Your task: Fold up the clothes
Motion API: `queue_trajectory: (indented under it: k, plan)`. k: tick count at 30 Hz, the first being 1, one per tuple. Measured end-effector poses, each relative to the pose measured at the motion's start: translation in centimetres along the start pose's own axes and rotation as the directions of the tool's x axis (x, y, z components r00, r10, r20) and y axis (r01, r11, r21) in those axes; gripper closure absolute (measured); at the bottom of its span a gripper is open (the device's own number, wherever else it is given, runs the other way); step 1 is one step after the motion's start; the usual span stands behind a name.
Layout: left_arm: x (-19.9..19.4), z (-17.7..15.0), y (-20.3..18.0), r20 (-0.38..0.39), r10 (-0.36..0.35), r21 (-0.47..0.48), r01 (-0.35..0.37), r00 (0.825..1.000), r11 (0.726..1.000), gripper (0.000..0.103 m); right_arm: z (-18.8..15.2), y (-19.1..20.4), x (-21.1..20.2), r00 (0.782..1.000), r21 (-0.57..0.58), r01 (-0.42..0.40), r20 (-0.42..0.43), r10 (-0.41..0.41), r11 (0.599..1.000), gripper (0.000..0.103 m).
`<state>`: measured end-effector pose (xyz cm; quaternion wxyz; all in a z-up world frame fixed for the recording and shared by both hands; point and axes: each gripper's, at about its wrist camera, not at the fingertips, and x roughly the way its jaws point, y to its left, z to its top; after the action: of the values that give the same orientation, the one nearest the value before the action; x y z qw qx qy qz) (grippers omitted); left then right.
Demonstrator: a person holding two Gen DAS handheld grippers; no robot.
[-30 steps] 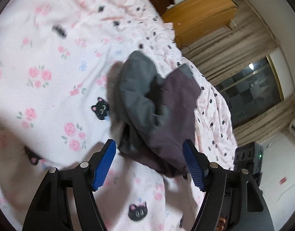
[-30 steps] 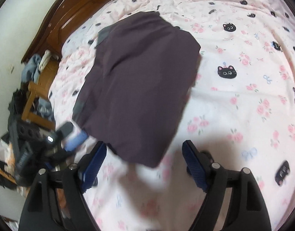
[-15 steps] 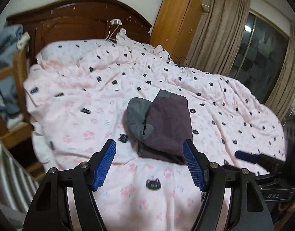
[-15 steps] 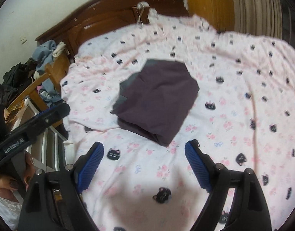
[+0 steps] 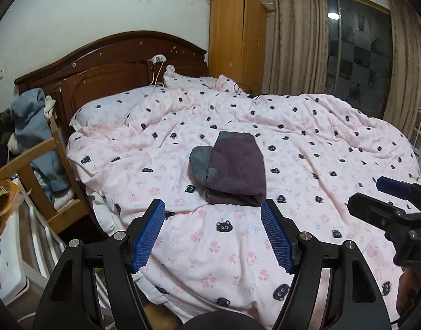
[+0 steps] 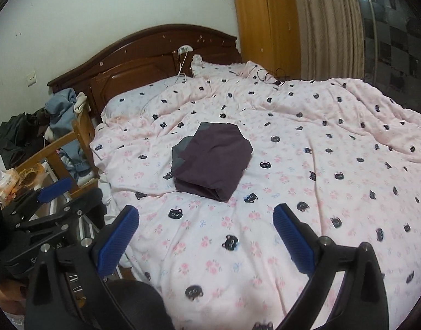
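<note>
The dark purple garment (image 5: 235, 173) lies folded on the pink quilt (image 5: 306, 148), ahead of both grippers and well apart from their pads. It makes a compact bundle, but a grey part (image 5: 201, 162) sticks out at its left side, so the fold is not fully tidy.

The left gripper (image 5: 212, 232) has its jaws spread with nothing between them; only quilt shows in the gap. The right gripper (image 6: 206, 240) is opening its jaws wide, and nothing is between them either. In the left wrist view the right gripper appears at the right edge, beside the bed.

I judge that this garment is almost finished, and the risks come from what follows. If a gripper returns to tuck the grey part, the blue pads (image 5: 148, 236) can catch the soft quilt together with the cloth and pull the bundle open. The quilt is wrinkled and loose, so the bundle can slide or tip on it. The top layers lie free; a push from the near edge can unroll them. To the left of the grippers a chair (image 6: 70, 148) carries more clothes (image 6: 63, 112), and reaching there may brush the bed edge and drag the quilt.
</note>
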<state>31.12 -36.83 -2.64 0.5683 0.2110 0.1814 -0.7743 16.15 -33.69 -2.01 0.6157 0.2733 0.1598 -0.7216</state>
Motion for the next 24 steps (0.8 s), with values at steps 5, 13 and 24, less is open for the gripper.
queue_trajectory:
  k: [5, 13, 24]
  plan:
    - [-1.1, -0.7, 0.1, -0.019, -0.005, -0.017, 0.004, 1.000, 1.000, 0.036, -1.5, 0.5, -3.4, 0.999, 0.004, 0.007, 0.039, -0.007, 1.000, 0.001]
    - [-3.6, -1.0, -0.3, 0.027, -0.014, 0.009, 0.014, 1.000, 1.000, 0.036, -2.6, 1.1, -7.0, 0.998, -0.015, 0.000, 0.067, 0.001, 1.000, 0.001]
    - [-4.7, -0.5, -0.3, 0.067, -0.053, 0.018, 0.052, 0.996, 0.998, 0.036, -2.4, 1.5, -8.9, 0.996, -0.009, -0.006, 0.085, 0.007, 1.000, 0.001]
